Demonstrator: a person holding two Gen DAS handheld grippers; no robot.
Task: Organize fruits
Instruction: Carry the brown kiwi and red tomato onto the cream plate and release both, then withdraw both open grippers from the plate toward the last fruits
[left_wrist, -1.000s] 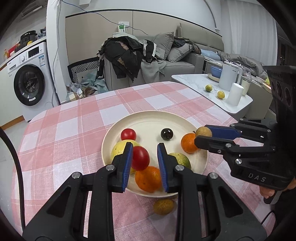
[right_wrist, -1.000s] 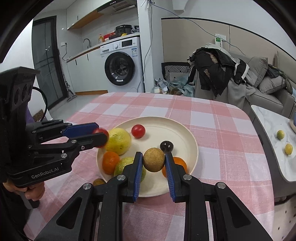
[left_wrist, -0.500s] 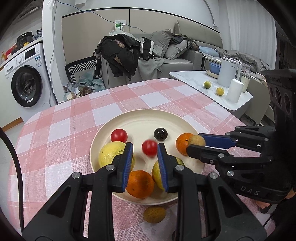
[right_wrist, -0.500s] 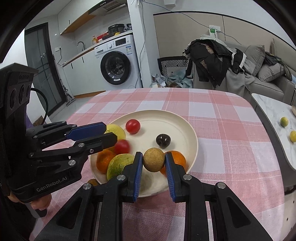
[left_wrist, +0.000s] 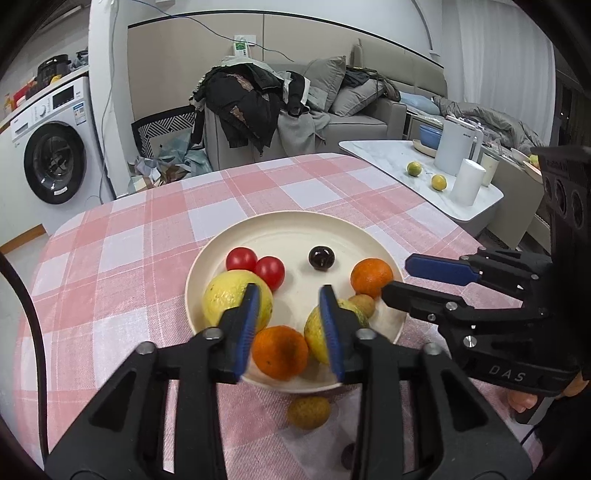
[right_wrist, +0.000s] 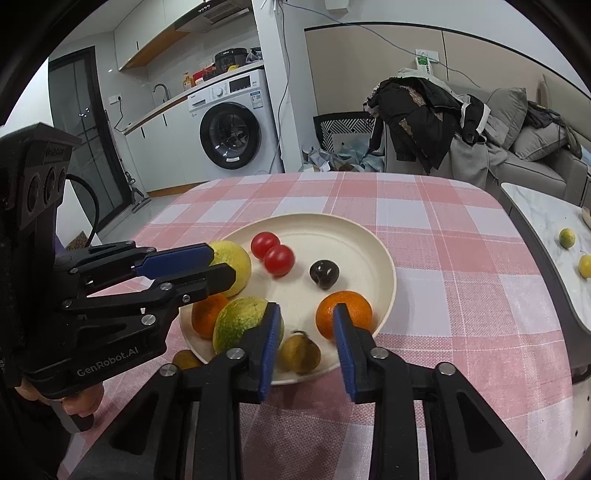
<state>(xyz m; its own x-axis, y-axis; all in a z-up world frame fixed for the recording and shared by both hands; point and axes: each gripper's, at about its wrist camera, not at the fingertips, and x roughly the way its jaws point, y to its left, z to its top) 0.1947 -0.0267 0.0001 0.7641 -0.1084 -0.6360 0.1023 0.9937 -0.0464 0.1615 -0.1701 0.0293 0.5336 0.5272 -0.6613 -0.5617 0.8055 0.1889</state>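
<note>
A cream plate on the pink checked table holds two red tomatoes, a dark plum, two oranges, a yellow lemon, a green-yellow fruit and a small brown fruit. My left gripper is open and empty above the plate's near rim. My right gripper is open over the brown fruit, which lies on the plate. Another brown fruit lies on the cloth beside the plate.
A white side table to the right holds two small citrus fruits, a white jug and a cup. A washing machine and a sofa piled with clothes stand beyond the table.
My left gripper let go of the red tomato, which now lies beside the other tomato. My right gripper opened and the brown fruit dropped onto the plate. Both grippers drew back.
</note>
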